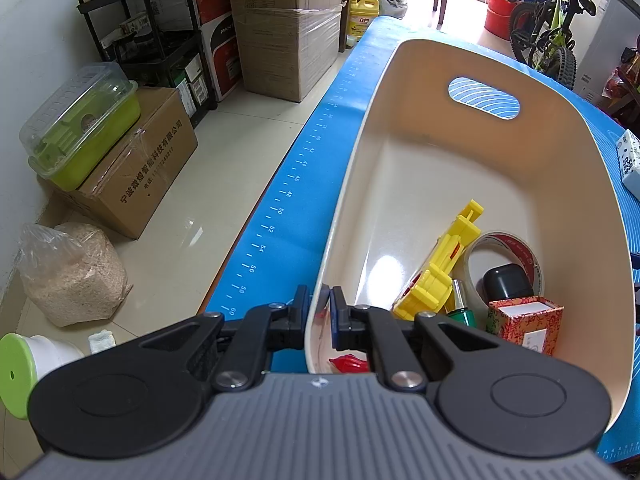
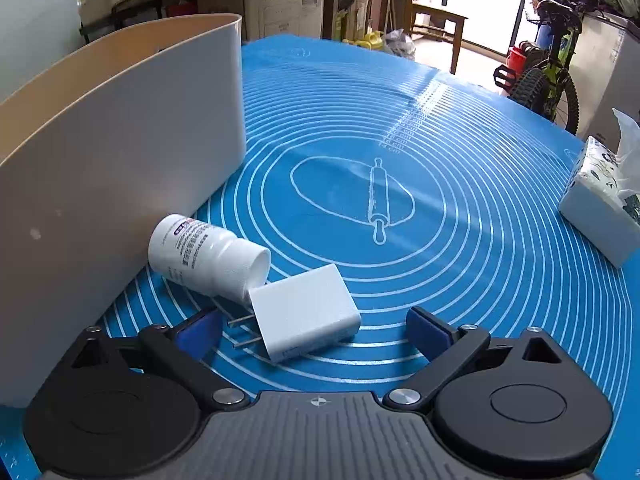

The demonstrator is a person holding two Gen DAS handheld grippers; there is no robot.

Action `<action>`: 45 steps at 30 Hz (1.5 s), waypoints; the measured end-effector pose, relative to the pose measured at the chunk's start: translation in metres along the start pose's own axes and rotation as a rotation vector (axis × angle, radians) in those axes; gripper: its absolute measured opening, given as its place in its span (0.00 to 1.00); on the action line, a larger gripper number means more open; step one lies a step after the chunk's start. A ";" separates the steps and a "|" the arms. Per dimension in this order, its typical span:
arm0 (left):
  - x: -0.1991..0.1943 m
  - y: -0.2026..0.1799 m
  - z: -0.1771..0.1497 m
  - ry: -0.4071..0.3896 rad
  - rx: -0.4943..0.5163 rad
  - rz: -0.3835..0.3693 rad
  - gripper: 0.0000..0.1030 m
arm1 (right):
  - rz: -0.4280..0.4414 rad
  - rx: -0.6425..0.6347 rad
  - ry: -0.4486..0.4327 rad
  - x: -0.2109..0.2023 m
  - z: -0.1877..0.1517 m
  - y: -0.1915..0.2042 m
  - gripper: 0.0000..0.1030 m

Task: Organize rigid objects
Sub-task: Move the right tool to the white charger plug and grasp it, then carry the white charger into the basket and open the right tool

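While the white charger (image 2: 306,312) lay flat on the blue mat (image 2: 440,216), the right gripper (image 2: 314,330) sat low over it with its jaws wide apart, one on each side and not touching it. A white bottle (image 2: 200,256) lay on its side, touching the charger and just beside the cream bin (image 2: 120,152). The left gripper (image 1: 319,308) was pinched tight on the bin's rim. Inside the bin were a yellow toy (image 1: 444,264), a tape roll (image 1: 508,260) and a red box (image 1: 524,322). A tissue box (image 2: 600,204) stood well apart.
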State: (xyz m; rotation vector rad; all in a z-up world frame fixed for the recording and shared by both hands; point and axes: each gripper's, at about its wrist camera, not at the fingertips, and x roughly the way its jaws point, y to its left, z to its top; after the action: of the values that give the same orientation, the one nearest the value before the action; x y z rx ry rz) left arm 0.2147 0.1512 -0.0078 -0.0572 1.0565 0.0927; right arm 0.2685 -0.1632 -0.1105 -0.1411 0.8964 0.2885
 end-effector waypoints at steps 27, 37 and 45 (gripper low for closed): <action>0.000 0.004 0.000 0.000 -0.002 0.000 0.12 | -0.033 0.066 -0.220 -0.087 0.025 0.001 0.66; 0.000 0.003 0.000 0.000 -0.001 0.000 0.12 | 0.121 -0.025 -0.296 -0.109 0.075 0.070 0.66; 0.001 0.004 -0.001 0.000 -0.001 -0.003 0.12 | 0.203 -0.138 -0.246 -0.091 0.080 0.127 0.66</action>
State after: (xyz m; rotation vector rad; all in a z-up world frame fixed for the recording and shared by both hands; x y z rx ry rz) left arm 0.2140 0.1551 -0.0086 -0.0599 1.0563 0.0906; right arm 0.2361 -0.0401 0.0109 -0.1393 0.6468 0.5452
